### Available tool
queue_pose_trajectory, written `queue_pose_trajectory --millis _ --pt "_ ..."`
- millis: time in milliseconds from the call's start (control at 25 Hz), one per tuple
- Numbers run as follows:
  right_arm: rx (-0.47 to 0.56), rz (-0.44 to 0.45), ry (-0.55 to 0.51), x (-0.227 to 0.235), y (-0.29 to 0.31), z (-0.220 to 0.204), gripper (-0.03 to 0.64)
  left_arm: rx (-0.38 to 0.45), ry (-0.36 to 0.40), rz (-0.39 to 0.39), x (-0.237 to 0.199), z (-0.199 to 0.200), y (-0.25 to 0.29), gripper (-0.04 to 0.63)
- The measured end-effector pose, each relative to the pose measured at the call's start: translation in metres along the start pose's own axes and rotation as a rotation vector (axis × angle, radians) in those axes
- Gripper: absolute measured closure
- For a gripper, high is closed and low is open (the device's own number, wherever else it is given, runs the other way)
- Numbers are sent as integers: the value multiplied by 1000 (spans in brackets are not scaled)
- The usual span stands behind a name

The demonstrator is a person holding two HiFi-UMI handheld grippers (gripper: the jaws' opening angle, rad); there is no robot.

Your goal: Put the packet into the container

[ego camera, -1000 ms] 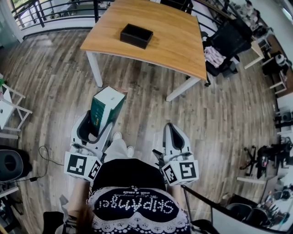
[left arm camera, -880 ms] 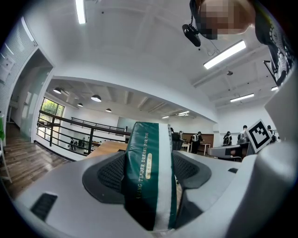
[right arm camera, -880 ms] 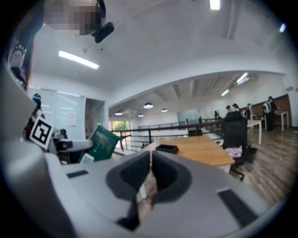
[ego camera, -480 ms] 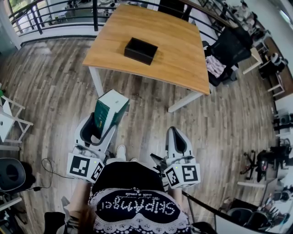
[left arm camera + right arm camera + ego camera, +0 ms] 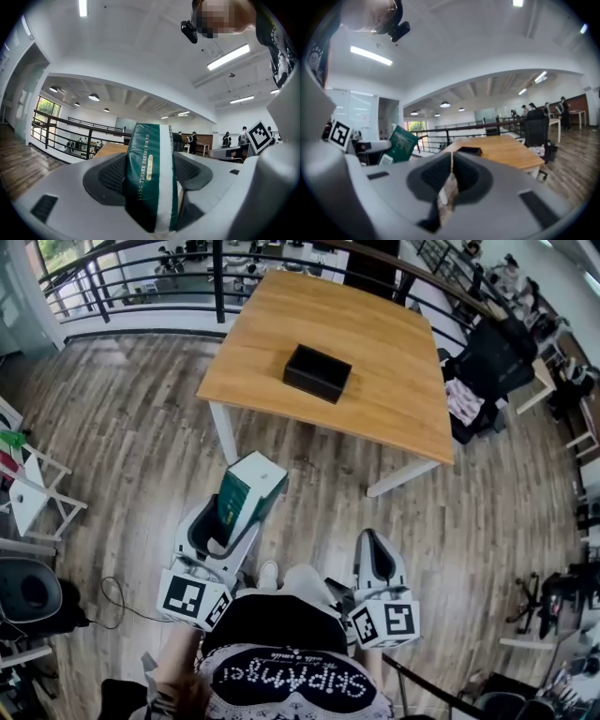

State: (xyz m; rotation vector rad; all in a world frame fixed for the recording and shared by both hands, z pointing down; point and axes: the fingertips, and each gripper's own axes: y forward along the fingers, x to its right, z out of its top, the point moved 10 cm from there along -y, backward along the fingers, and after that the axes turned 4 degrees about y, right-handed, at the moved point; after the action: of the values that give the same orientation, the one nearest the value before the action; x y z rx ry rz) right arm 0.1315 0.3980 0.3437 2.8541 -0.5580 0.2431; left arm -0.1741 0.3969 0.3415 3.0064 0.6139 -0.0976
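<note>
**Green packet clamped in the left tool, short of the desk**

In the head view, the left tool (image 5: 223, 531) sits at about 11 o'clock from the person's body, out over the wooden floor (image 5: 122, 446). Its jaws are closed on a green and white packet (image 5: 248, 491), which stands up out of them and leans toward 1 o'clock. The left gripper view shows the grip from close by. The left tool (image 5: 150, 174) has a ribbed dark pad pressed against each broad side of the packet (image 5: 147, 178). The packet's narrow edge, with its white stripe and a line of gold lettering, faces the camera.

The right tool (image 5: 377, 554) is at about 1 o'clock from the body, also over the floor. In its own view the right tool (image 5: 451, 176) has its jaws drawn together to a thin slit, and nothing is held between them. That view also catches the packet (image 5: 401, 144) tilted at about 10 o'clock.

The container (image 5: 318, 372), a low black box, lies at 12 o'clock on the light wooden desk (image 5: 394, 352), toward 7 o'clock from the middle of the desk. It is well apart from the packet and from both tools. A dark railing (image 5: 141, 263) runs behind the desk, from 10 o'clock round to 12 o'clock. A black chair (image 5: 497, 343) stands at the desk's 3 o'clock side.
</note>
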Motion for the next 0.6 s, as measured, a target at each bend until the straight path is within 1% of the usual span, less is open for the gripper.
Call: queue_pose_trajectory --millis 120,360,600 --pt "-13 -4 9 2 4 -3 581 -5 -5 7 -2 -1 2 252" --pt "-13 23 18 10 12 -6 581 -13 4 30 2 -2 4 253" --pt "-17 42 37 27 30 -5 581 -32 -6 61 2 -6 25 253"
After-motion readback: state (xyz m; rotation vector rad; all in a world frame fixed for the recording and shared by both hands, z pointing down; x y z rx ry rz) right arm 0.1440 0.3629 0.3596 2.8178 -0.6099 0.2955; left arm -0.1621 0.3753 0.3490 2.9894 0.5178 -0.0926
